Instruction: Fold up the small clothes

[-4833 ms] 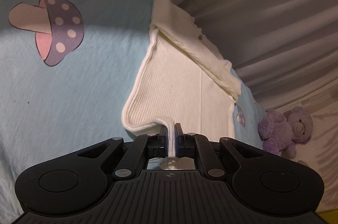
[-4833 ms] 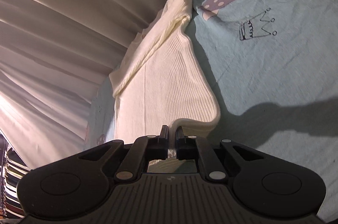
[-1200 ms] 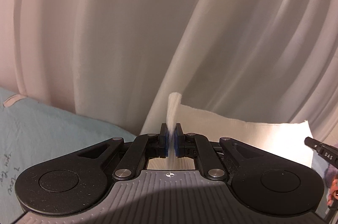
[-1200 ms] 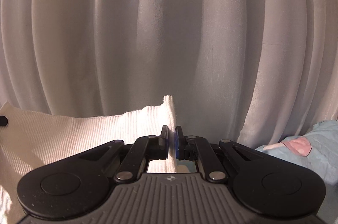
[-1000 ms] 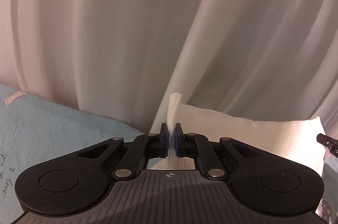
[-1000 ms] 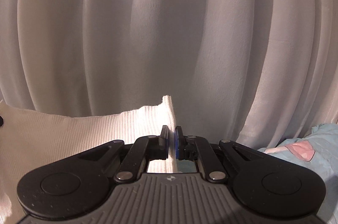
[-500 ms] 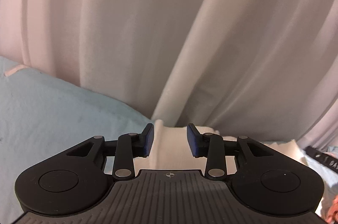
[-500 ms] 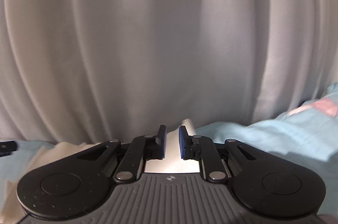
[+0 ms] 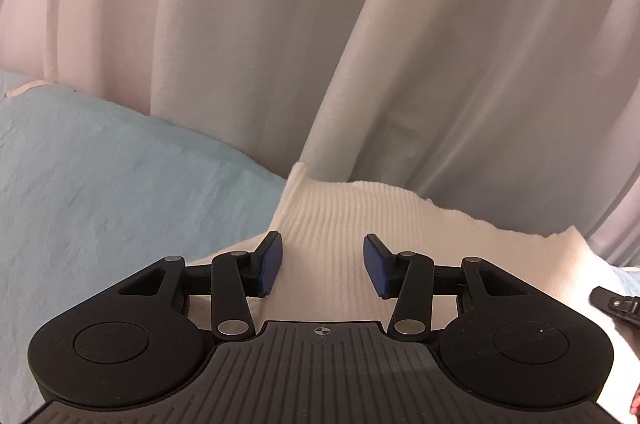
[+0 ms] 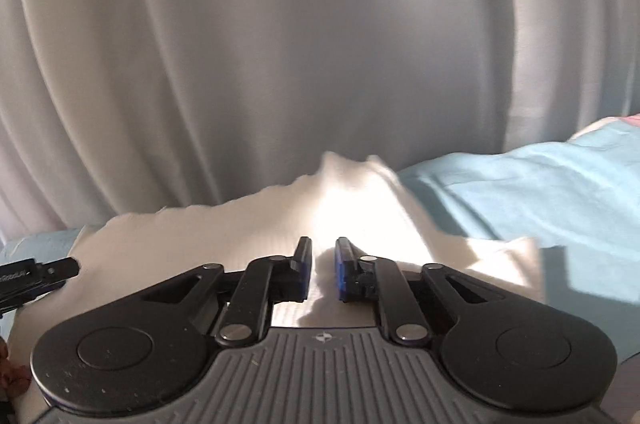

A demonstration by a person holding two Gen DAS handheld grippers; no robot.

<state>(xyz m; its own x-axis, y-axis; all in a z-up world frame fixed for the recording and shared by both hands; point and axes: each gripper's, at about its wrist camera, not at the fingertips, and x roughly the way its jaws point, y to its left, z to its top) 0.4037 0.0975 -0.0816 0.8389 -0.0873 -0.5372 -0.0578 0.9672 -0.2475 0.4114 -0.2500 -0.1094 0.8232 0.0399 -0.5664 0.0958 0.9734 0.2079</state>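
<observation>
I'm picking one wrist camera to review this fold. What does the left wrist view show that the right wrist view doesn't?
Only the left wrist view shows the left gripper with jaws wide apart over the garment's clear ribbing. Only the right wrist view shows the right gripper with a narrower gap, a bright light patch on the cloth, and motion blur. Both show the white garment lying on the blue sheet, the curtain behind, and the other gripper's tip at the frame edge.

— What's the surface here?
— A bed under a pale blue sheet (image 9: 120,184), wrinkled, running back to a white pleated curtain (image 9: 280,24)
— And lying on it?
— A cream ribbed knit garment (image 9: 340,216), spread flat against the sheet, its far edge rumpled up just beside the curtain
</observation>
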